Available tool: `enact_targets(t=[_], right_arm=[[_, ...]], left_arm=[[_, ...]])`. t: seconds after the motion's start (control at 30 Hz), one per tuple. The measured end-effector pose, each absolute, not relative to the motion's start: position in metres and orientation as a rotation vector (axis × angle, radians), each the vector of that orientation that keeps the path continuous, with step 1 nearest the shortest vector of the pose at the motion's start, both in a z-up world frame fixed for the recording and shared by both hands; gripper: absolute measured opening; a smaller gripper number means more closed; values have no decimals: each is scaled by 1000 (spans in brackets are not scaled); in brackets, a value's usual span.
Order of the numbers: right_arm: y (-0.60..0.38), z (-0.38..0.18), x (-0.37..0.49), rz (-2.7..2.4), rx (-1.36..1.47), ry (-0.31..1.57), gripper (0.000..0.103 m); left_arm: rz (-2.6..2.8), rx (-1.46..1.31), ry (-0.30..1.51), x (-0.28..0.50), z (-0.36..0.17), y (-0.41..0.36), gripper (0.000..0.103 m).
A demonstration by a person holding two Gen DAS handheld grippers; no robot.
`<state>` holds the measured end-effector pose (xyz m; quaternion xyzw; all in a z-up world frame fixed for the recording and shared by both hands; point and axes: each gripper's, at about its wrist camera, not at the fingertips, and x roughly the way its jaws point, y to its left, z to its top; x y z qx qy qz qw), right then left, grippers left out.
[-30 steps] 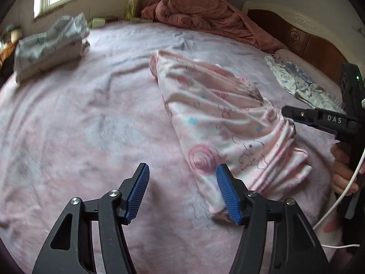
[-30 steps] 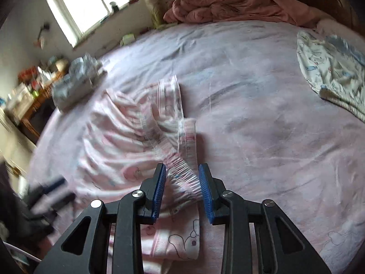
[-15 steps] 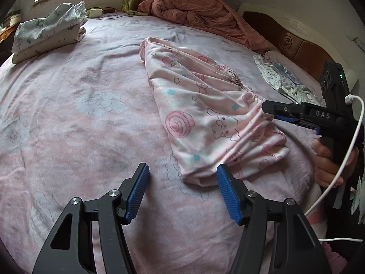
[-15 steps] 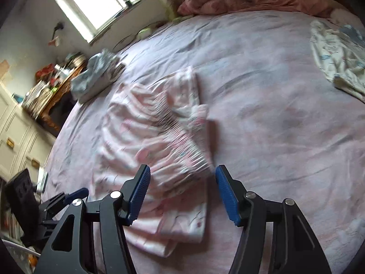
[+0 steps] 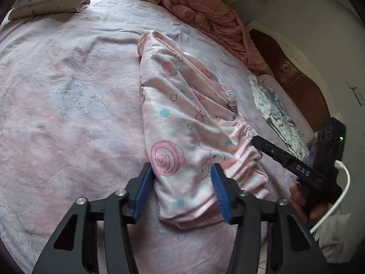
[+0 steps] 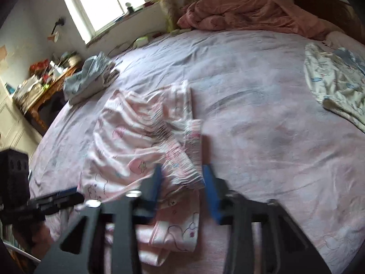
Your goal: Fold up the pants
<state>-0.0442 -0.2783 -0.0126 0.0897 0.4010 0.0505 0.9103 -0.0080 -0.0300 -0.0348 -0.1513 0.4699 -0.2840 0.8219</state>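
Note:
Pink cartoon-print pants (image 5: 182, 114) lie folded lengthwise on the pink bed sheet (image 5: 68, 96). My left gripper (image 5: 181, 191) straddles their near end. Its jaws are closing with the cloth between the blue pads, and the cloth is not pinched. In the right wrist view, which is blurred, the gathered elastic waistband (image 6: 182, 159) fills the gap of my right gripper (image 6: 183, 186). Its jaws are closing and its pads press on the band. One black finger (image 5: 276, 153) of the right gripper reaches the waistband from the right, held by a hand (image 5: 301, 201).
A folded pile of clothes (image 5: 50, 2) sits at the far left of the bed. A crumpled salmon quilt (image 5: 205, 16) lies at the back. A white-and-blue garment (image 6: 337, 86) lies by the wooden headboard (image 5: 296, 77). A cluttered desk (image 6: 41, 80) stands beside the bed.
My left gripper came forward over the pants' near end and its jaws narrowed. My right gripper's jaws spread wide half a second ago and have drawn in again around the waistband.

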Motion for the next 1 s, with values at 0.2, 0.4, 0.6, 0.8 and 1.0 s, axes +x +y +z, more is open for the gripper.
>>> enact_targets(t=[0.2, 0.4, 0.6, 0.8, 1.0], right_arm=[[-277, 1, -52, 116, 144, 761, 27], [-291, -4, -51, 154, 214, 836, 27], [-294, -7, -87, 133, 183, 794, 54], [-276, -11, -112, 183, 22, 878, 54], [-257, -27, -115, 190, -90, 962, 62]], left_arm=[[-576, -276, 998, -8, -31, -42, 26], [-611, -284, 1021, -21, -36, -36, 44], [-578, -109, 959, -58, -26, -39, 44], [-540, 116, 930, -87, -18, -38, 47], [-471, 206, 953, -84, -35, -44, 48]])
